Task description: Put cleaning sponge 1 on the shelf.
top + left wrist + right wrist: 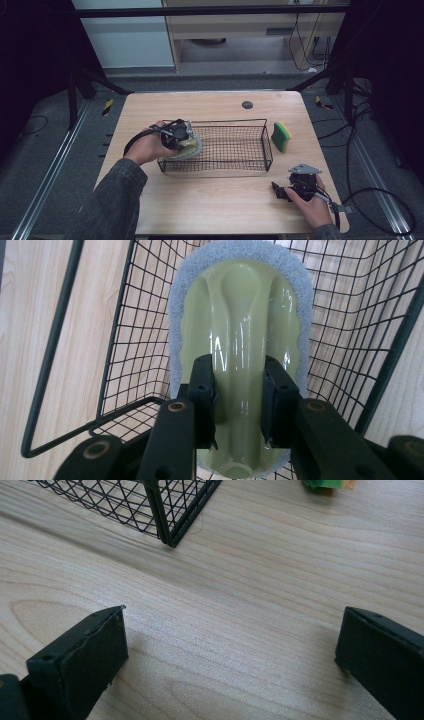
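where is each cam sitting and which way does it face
High view: above the person's side, facing forward and down on the table; both forearms, left gripper, right gripper.
Left gripper view: on the left gripper, looking into the wire basket at the clamped scrubber.
Right gripper view: on the right gripper, low over the table, jaws apart.
Shared: all show the basket.
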